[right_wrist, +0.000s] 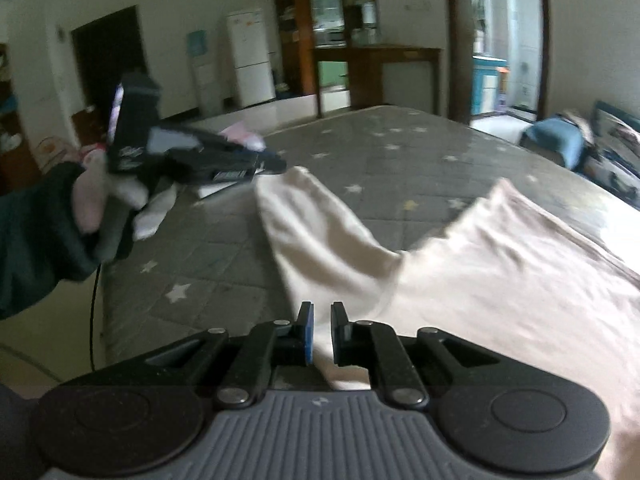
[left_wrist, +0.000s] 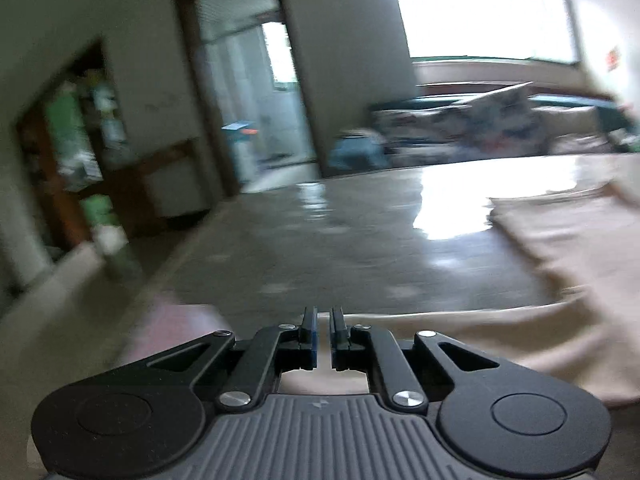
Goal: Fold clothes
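Note:
A cream garment [right_wrist: 480, 264] lies spread on a grey star-patterned mattress [right_wrist: 380, 152]. My right gripper [right_wrist: 322, 320] is at the garment's near edge, its jaws nearly closed, with cream cloth running into the narrow gap. In the right wrist view my left gripper [right_wrist: 276, 165], held by a hand in a dark sleeve [right_wrist: 36, 240], hovers over the mattress with its tip at the raised end of a long cream flap [right_wrist: 304, 200]. In its own view the left gripper [left_wrist: 323, 320] has its jaws almost together, and cream cloth [left_wrist: 520, 340] trails off to the right below it.
Pink and white clothes [right_wrist: 240, 136] lie at the mattress's far left, and a pink cloth [left_wrist: 168, 328] shows near the left gripper. Around the bed are a white fridge [right_wrist: 250, 56], a wooden shelf and desk [right_wrist: 376, 60], a doorway [left_wrist: 248, 96], a bright window [left_wrist: 480, 8] and piled bedding [left_wrist: 480, 120].

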